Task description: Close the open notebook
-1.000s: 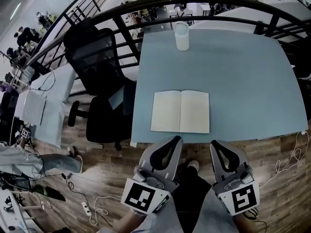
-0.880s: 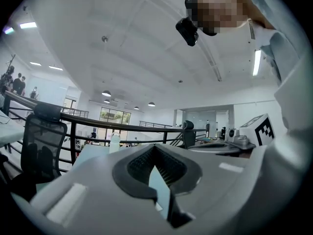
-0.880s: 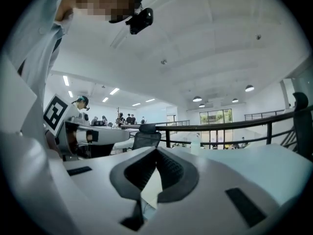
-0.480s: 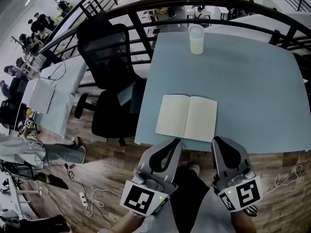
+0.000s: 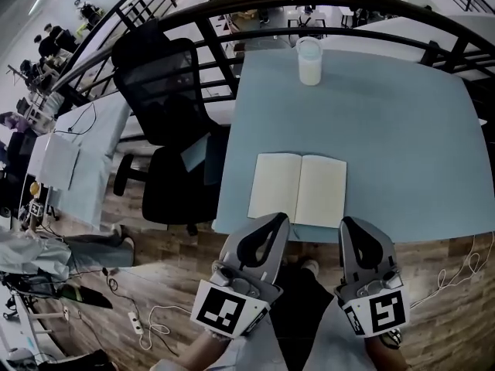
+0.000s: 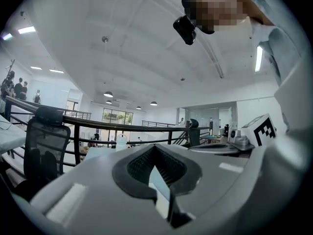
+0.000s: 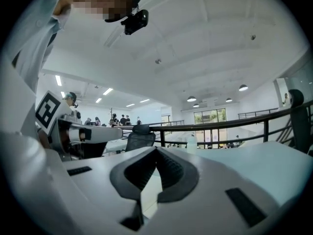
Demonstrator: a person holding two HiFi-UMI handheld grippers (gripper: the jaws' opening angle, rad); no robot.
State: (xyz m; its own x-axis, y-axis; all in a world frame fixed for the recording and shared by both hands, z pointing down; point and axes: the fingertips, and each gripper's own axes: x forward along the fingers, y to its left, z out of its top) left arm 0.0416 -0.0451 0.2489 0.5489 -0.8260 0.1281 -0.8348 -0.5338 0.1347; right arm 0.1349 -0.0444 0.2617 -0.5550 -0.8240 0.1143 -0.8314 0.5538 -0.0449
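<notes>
Jaws clenched empty, the left gripper [image 5: 276, 221] and right gripper [image 5: 353, 224] hover near the open, blank-paged notebook [image 5: 298, 189].

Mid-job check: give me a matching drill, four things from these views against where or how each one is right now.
1 notebook
2 white container
3 black chair
4 right gripper

A at the far edge of the table
B on the floor by the table's left side
C lying open near the table's near edge
D jaws shut, nothing held

Pairs: 1-C, 2-A, 3-B, 4-D
</notes>
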